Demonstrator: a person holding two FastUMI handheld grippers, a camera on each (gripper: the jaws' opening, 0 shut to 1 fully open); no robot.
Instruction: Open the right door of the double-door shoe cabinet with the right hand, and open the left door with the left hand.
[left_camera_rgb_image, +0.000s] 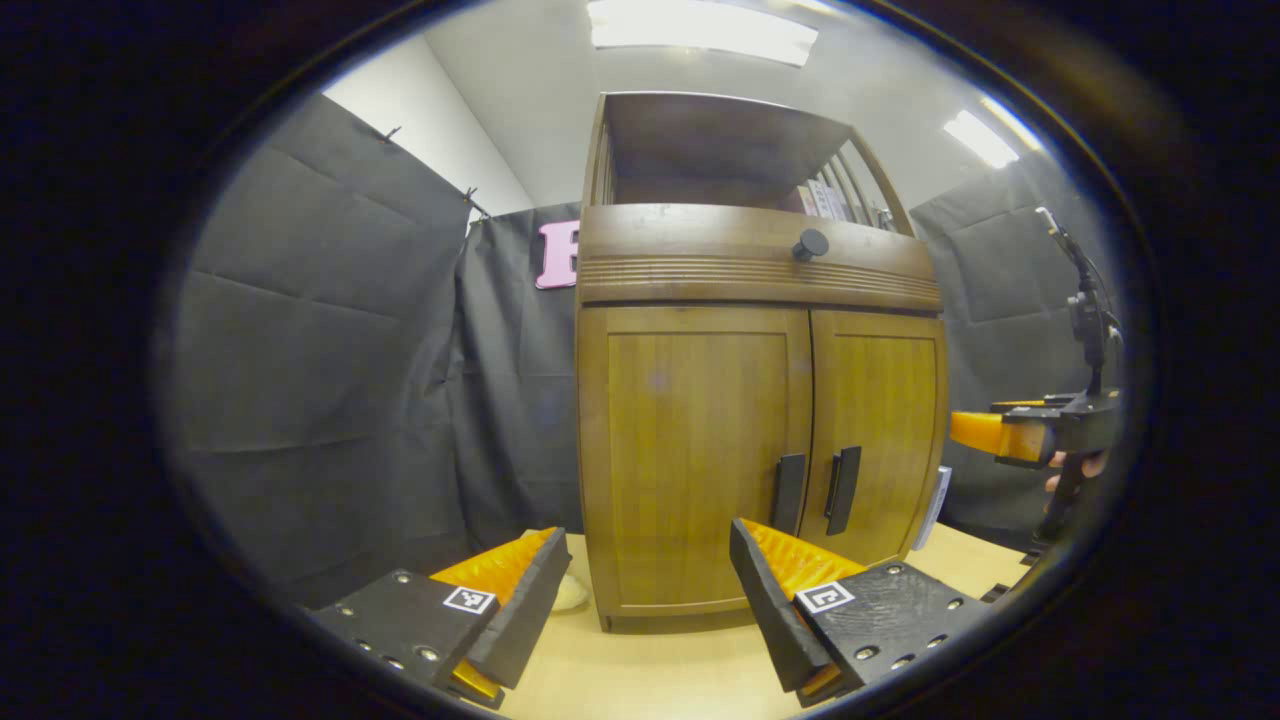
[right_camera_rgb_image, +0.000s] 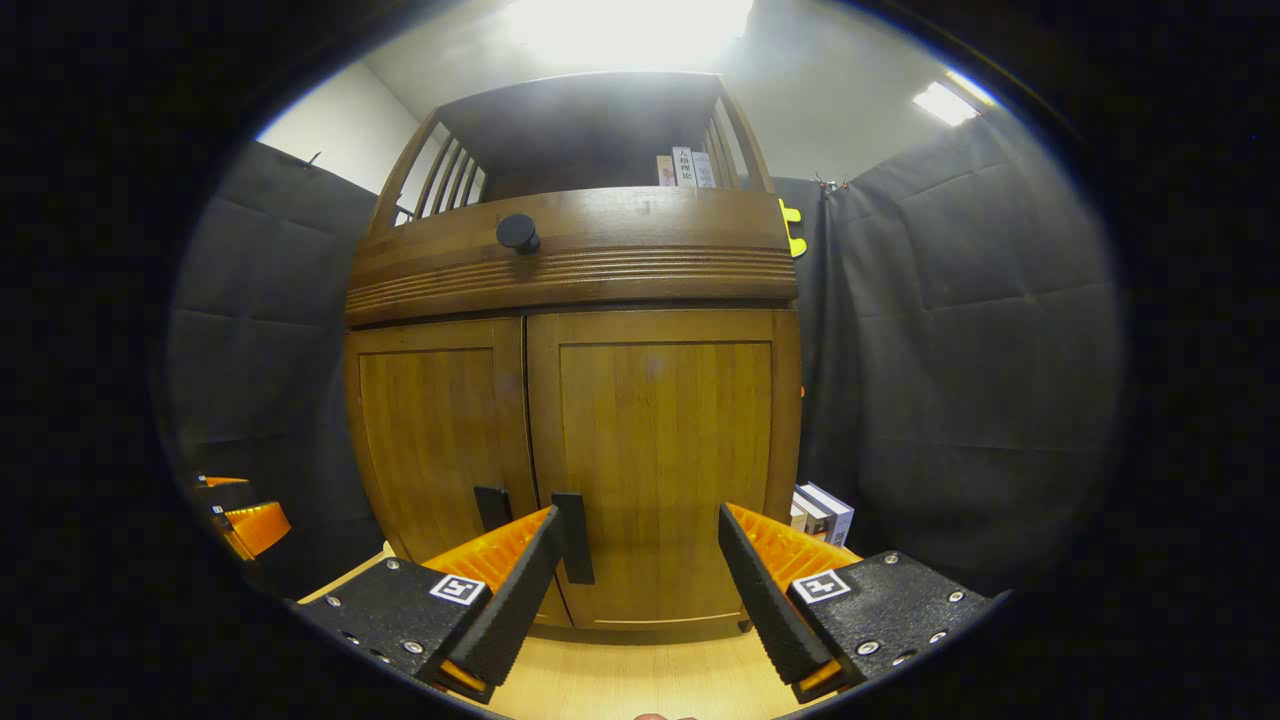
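Right gripper (right_camera_rgb_image: 635, 575) open, jaws wide apart and gripping nothing, hovering low at 6 o'clock in the right gripper view, just in front of the right door (right_camera_rgb_image: 660, 470) of the shoe cabinet (right_camera_rgb_image: 570, 270). Left finger overlapping the right handle (right_camera_rgb_image: 573, 538), a dark upright bar by the door's inner edge at about 7 o'clock; whether touching it or only in front, impossible to say. Left gripper (left_camera_rgb_image: 645, 590) likewise open and empty, pointed at the left door (left_camera_rgb_image: 695, 450), with the left handle (left_camera_rgb_image: 788, 493) just past its right finger at about 4 o'clock in the left gripper view. Both doors shut, cabinet standing on a pale tabletop (left_camera_rgb_image: 640, 670). Likely handling: stiff wooden panels on hinges at the outer edges, light to swing, perhaps held by a catch, so a firm steady pull outward along an arc. Best hold: across the slim bar, one finger each side, near its middle; smooth finish, so possibly slippery unless squarely pinched. Right door first, by the task's order. As for storage: lower compartment closed, contents hidden. Drawer front (right_camera_rgb_image: 575, 262) with a round dark knob (right_camera_rgb_image: 518, 232) also closed. Open top shelf (right_camera_rgb_image: 590, 130) holding a few upright books (right_camera_rgb_image: 685, 167) toward 1 o'clock. More books (right_camera_rgb_image: 825, 512) stacked beside the cabinet's right foot at 4 o'clock.
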